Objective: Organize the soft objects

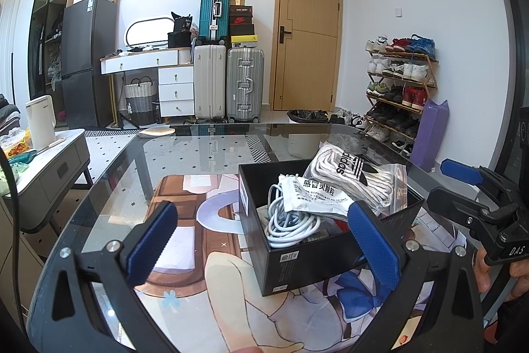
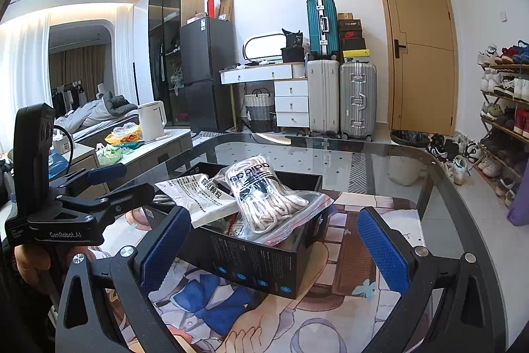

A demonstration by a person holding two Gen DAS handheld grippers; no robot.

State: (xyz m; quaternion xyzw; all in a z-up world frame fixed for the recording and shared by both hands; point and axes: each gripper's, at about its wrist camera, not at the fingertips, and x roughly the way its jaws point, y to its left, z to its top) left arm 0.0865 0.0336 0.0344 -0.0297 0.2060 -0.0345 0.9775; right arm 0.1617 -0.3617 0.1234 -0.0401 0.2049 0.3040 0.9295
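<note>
Left tool (image 1: 264,240) and right tool (image 2: 274,247), both gaping wide and holding nothing, are flanking the black box (image 1: 317,263) sitting on the glass bench (image 1: 198,148).

The box (image 1: 297,263) is black. The socks (image 1: 357,177) in it are white with a black logo, the cable (image 1: 287,220) pale grey. Both grippers' pads (image 1: 152,240) are blue and ridged. Behind stand a teal suitcase (image 1: 214,12), a purple mat (image 1: 429,134) and a tan door (image 1: 307,32).
</note>
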